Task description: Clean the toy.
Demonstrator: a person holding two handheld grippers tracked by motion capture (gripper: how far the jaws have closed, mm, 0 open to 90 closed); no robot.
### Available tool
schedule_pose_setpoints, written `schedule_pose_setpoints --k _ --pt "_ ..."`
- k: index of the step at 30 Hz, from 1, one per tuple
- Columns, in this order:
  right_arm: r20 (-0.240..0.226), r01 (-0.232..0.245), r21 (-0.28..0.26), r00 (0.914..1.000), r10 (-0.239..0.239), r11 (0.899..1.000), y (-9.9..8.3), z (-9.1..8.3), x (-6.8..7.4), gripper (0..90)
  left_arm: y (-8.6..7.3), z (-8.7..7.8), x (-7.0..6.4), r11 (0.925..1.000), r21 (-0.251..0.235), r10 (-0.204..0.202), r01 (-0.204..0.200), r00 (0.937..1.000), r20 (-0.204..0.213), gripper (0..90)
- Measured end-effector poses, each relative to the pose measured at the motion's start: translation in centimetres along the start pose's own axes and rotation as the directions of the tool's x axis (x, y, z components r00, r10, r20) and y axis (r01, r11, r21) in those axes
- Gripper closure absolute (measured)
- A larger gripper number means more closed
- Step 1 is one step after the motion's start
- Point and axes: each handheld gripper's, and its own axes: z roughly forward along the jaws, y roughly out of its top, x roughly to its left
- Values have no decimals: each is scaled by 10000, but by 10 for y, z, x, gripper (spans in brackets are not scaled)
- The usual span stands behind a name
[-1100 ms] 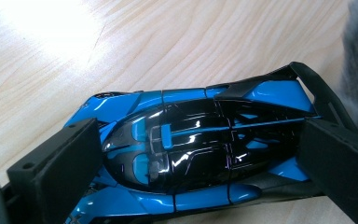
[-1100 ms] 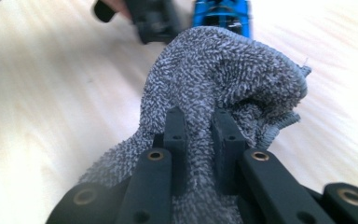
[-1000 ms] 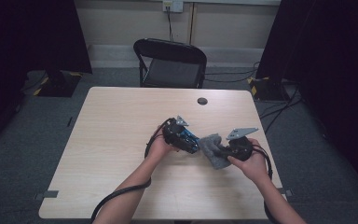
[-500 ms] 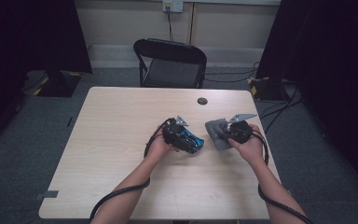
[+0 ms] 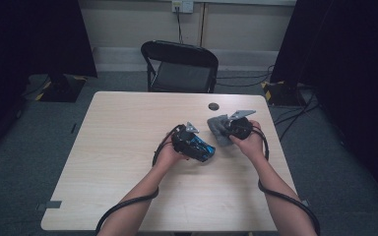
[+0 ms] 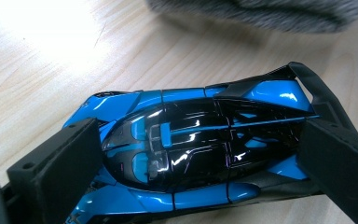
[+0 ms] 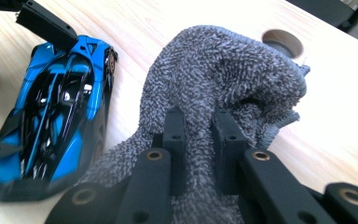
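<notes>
At the lower centre of the high view, my left gripper (image 5: 203, 148) clamps a glossy blue-and-black toy sports car (image 6: 191, 154) by nose and tail, the jaws spread about the car's length, pinning it on the pale wood-grain table (image 5: 128, 147). Just right of it, my right gripper (image 7: 200, 140) has its jaws nearly together, pinching a fold of shaggy grey terry cloth (image 7: 223, 70) that bunches up beside the car, seemingly apart from the bodywork. I judge the wipe-down to be under way: the car is held ready and already gleams with hard highlights on its smooth, low, wedge-shaped shell, but the cloth has yet to be laid on it at this instant. Farther up the frame, a round grommet hole (image 5: 213, 106) breaks the tabletop, and a black folding chair (image 5: 179, 66) stands beyond the far edge.
</notes>
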Motion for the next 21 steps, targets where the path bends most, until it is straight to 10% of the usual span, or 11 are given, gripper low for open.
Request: schedule_pose_setpoints --k 21 --pt "-653 571 264 9963 -553 9980 15 63 17 650 -2 0 -2 9999 -123 -73 72 9999 -101 0"
